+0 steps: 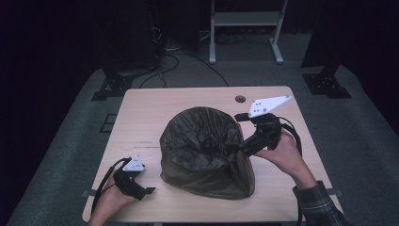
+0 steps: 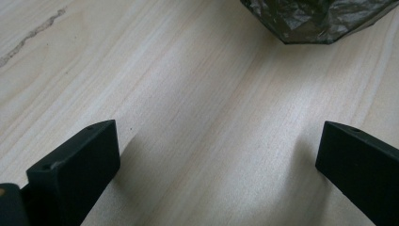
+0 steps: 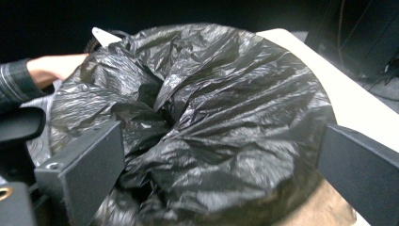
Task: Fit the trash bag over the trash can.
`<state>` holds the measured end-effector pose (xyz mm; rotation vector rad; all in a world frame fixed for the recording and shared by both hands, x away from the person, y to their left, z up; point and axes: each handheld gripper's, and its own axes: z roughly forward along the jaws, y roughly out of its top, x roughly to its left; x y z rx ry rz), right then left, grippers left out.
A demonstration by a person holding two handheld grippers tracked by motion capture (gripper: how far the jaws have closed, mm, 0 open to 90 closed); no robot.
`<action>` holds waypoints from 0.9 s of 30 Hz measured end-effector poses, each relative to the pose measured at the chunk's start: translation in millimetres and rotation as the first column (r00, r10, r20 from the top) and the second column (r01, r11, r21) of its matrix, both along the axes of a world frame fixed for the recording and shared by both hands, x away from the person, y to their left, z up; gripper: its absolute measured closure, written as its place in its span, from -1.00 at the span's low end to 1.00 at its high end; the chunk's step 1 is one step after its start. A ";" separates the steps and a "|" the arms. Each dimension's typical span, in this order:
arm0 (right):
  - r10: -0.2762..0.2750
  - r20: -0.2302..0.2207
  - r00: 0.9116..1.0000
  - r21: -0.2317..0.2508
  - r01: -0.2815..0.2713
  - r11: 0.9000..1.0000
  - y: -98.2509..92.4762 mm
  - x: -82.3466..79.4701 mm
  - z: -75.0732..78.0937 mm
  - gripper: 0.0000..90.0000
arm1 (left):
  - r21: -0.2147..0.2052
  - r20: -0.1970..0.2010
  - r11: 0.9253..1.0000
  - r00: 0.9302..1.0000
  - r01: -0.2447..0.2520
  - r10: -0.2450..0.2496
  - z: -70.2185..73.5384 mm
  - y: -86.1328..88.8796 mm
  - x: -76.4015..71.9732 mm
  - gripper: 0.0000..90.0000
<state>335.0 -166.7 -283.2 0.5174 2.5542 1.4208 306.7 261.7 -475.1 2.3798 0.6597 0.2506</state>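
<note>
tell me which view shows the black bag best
The high view: the whole black bag sits mid-table, its full outline visible. The right gripper view shows its crumpled top up close; the left gripper view catches just a corner.

Left gripper (image 2: 216, 165): two black jaws set wide apart, nothing between them. Beneath: pale wooden surface (image 2: 188, 94) with a faint streak at upper left. Top right: corner of a crinkled black plastic bag (image 2: 315, 19).

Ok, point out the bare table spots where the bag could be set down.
Free: the far strip between the bag and the cable hole, and the left side above the left gripper. Crowded: the right gripper at the bag's rim.
</note>
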 end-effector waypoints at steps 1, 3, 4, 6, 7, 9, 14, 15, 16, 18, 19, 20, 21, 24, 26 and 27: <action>0.006 -0.001 1.000 -0.007 -0.006 1.000 3.4 2.0 0.1 -0.99 | -0.003 0.002 1.000 1.000 0.001 -0.001 -0.2 -0.1 -0.1 -1.00; 0.017 -0.002 1.000 -0.036 -0.017 0.999 10.2 5.4 0.3 -0.99 | -0.015 0.007 1.000 1.000 0.003 -0.003 -1.2 -0.4 -0.2 -1.00; 0.026 -0.005 1.000 -0.054 -0.026 0.998 13.8 7.4 -0.3 -0.99 | -0.023 0.011 1.000 1.000 0.006 -0.006 -1.8 -0.2 -0.1 -1.00; 0.041 -0.017 0.999 -0.091 -0.042 0.995 21.1 10.9 -2.0 -0.99 | -0.030 0.015 1.000 1.000 0.007 -0.006 -2.5 0.2 -0.2 -1.00; 0.051 -0.021 0.998 -0.101 -0.053 0.993 24.7 12.2 -3.4 -0.99 | -0.032 0.017 0.999 1.000 0.007 -0.006 -2.7 0.5 -0.3 -1.00; 0.070 -0.032 0.997 -0.130 -0.074 0.989 32.1 14.8 -6.0 -0.99 | -0.049 0.025 0.999 1.000 0.010 -0.008 -4.1 1.6 -0.7 -1.00; 0.090 -0.061 0.994 -0.229 -0.102 0.968 50.3 21.0 -14.6 -0.99 | -0.075 0.040 0.997 0.999 0.011 -0.008 -6.4 4.0 -2.0 -1.00; 0.090 -0.066 0.994 -0.247 -0.104 0.963 53.1 21.9 -16.1 -0.99 | -0.077 0.042 0.997 0.999 0.013 -0.010 -6.7 4.3 -2.0 -1.00; 0.091 -0.072 0.993 -0.263 -0.107 0.959 55.9 22.7 -17.5 -0.99 | -0.079 0.045 0.997 0.999 0.015 -0.012 -6.9 4.7 -2.1 -1.00; 0.091 -0.089 0.992 -0.295 -0.113 0.949 60.8 24.0 -20.5 -0.99 | -0.089 0.050 0.996 0.999 0.015 -0.011 -7.8 5.3 -2.4 -1.00; 0.090 -0.098 0.991 -0.312 -0.117 0.943 63.2 24.6 -22.0 -0.99 | -0.091 0.052 0.996 0.999 0.014 -0.010 -8.0 5.3 -2.5 -1.00; 0.086 -0.106 0.991 -0.336 -0.117 0.934 66.1 25.3 -23.2 -0.99 | -0.092 0.052 0.996 0.999 0.013 -0.008 -8.1 5.1 -2.6 -1.00; 0.087 -0.119 0.989 -0.344 -0.123 0.931 67.7 26.4 -23.1 -0.99 | -0.092 0.051 0.996 0.999 0.012 -0.008 -8.1 5.0 -2.6 -1.00; 0.080 -0.132 0.988 -0.386 -0.126 0.914 73.9 27.1 -22.2 -0.99 | -0.091 0.051 0.996 0.999 0.011 -0.006 -8.1 4.8 -2.6 -1.00; 0.077 -0.158 0.984 -0.425 -0.138 0.895 79.7 28.4 -22.6 -0.99 | -0.091 0.052 0.996 0.999 0.010 -0.006 -8.1 4.8 -2.7 -1.00; 0.075 -0.159 0.984 -0.439 -0.139 0.888 81.5 29.0 -22.9 -0.99 | -0.091 0.052 0.996 0.999 0.010 -0.006 -8.1 4.8 -2.7 -1.00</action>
